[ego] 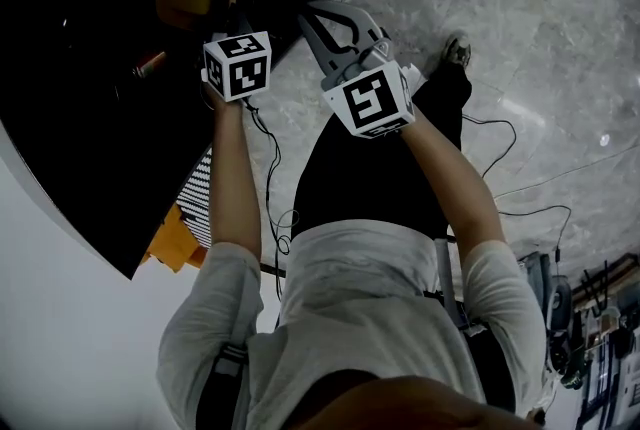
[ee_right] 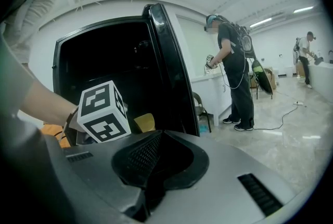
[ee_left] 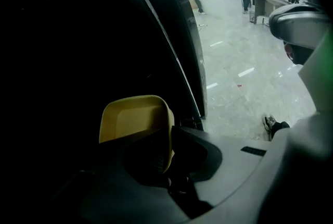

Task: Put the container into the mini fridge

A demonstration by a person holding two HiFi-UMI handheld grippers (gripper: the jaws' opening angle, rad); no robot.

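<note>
Carrying the container (ee_left: 132, 119) into the mini fridge (ee_right: 166, 61) is the step I judge to be in hand. My left gripper (ee_left: 167, 152) is clenched on the container's right rim and holds it inside the dark opening, just left of the fridge's front edge. I cannot see a shelf or floor under it, so I take it that it is not yet set down. The next move calls for easing it farther in and down until it rests on something, then letting the jaws go and backing out without clipping the edge.

My right gripper (ee_right: 151, 147) has its jaws pressed together on nothing and hangs to the right of the left one, outside the opening.

The container is a yellow shallow tub with rounded corners, no lid, tipped so its hollow faces me. It looks empty and seems light, stiff plastic.
</note>
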